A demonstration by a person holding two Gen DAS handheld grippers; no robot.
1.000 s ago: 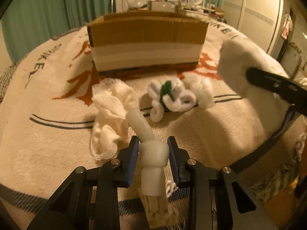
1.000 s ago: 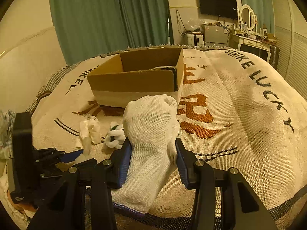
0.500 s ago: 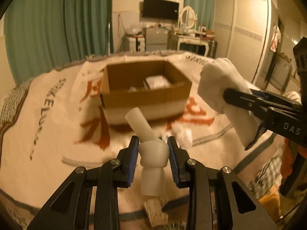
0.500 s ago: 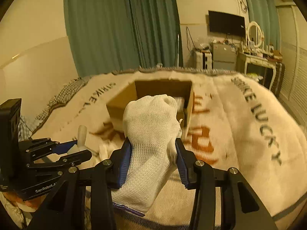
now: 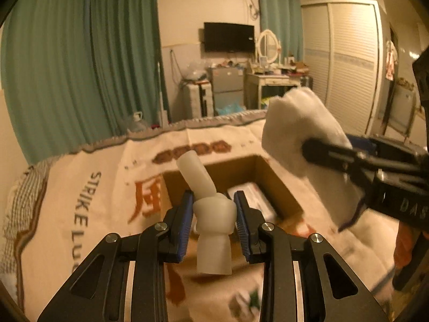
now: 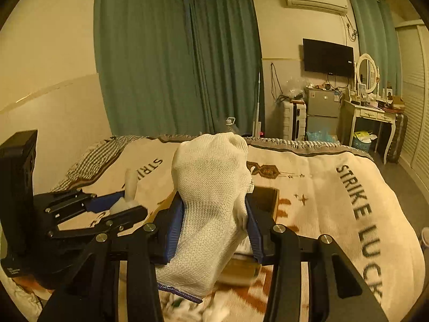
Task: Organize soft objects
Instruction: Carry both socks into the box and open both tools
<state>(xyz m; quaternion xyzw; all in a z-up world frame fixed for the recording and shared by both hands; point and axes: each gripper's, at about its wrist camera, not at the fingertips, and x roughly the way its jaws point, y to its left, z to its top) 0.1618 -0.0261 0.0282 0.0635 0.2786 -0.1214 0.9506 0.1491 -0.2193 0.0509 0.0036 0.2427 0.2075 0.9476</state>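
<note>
Green curtains back a bed spread with a lettered blanket, where a cardboard box sits open. The left hand-held gripper is clamped on a knotted white tube, rubbery and light-looking, best held at its knot. At 2 o'clock, the right hand-held gripper pinches a soft knit glove mid-body, above the box.

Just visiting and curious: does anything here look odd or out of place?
Nothing is damaged or spilled. The knotted white tube tilts in the left gripper, and small soft pieces lie loose on the blanket.
</note>
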